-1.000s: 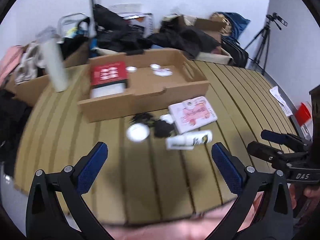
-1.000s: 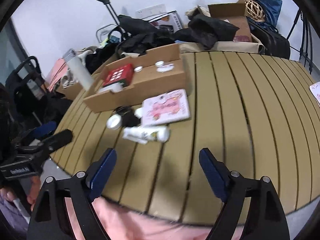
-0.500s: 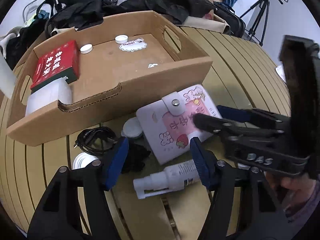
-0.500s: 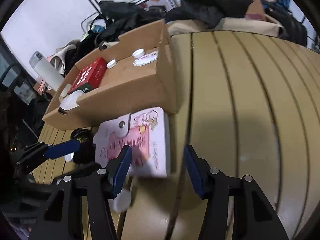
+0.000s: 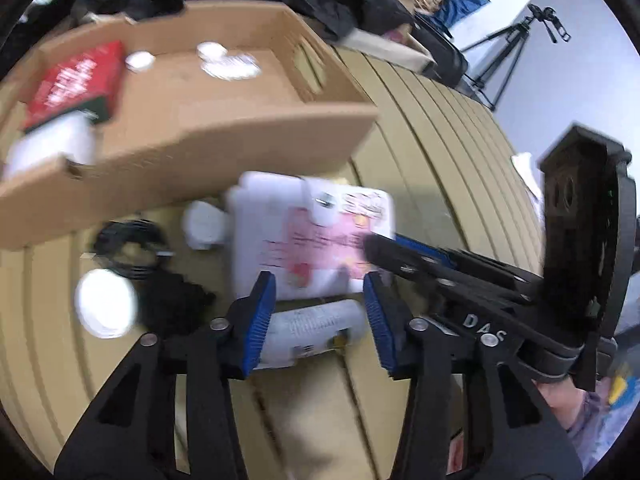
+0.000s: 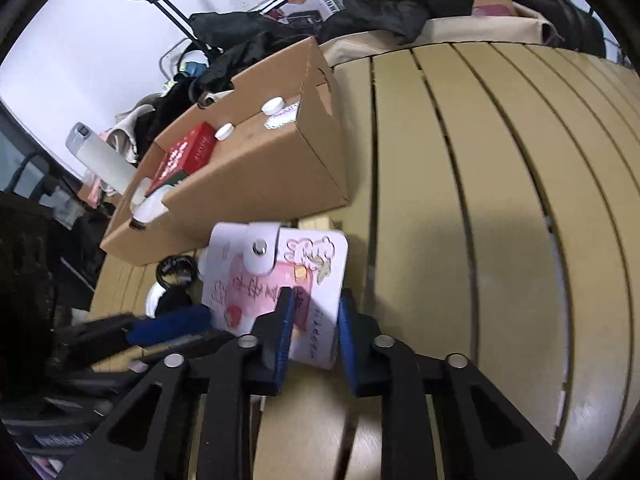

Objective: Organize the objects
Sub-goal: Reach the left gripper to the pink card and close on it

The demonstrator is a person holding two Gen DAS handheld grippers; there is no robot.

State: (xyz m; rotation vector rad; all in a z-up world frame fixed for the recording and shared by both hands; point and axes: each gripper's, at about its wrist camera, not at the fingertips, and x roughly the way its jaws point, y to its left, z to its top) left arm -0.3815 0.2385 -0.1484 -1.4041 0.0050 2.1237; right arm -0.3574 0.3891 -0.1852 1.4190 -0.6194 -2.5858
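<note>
A pink-and-white wallet (image 6: 276,280) with a snap flap lies on the slatted table in front of a cardboard tray (image 6: 248,176). My right gripper (image 6: 314,334) has its blue pads either side of the wallet's near corner, nearly closed on it. My left gripper (image 5: 320,314) is open around a white spray bottle (image 5: 312,334) lying just below the wallet (image 5: 308,240). The tray (image 5: 200,140) holds a red box (image 5: 76,80), white caps and a white container. The right gripper's fingers (image 5: 420,256) reach onto the wallet from the right.
A black cable (image 5: 128,244), a black lump (image 5: 172,304), a white lid (image 5: 106,310) and a small white jar (image 5: 204,224) lie left of the wallet. Bags and dark clothes (image 6: 360,8) crowd the table's far edge. A tripod (image 5: 508,64) stands at the right.
Both grippers have moved in low over the table. The right one has narrowed around the wallet's corner; the left one has narrowed and come over the spray bottle.
</note>
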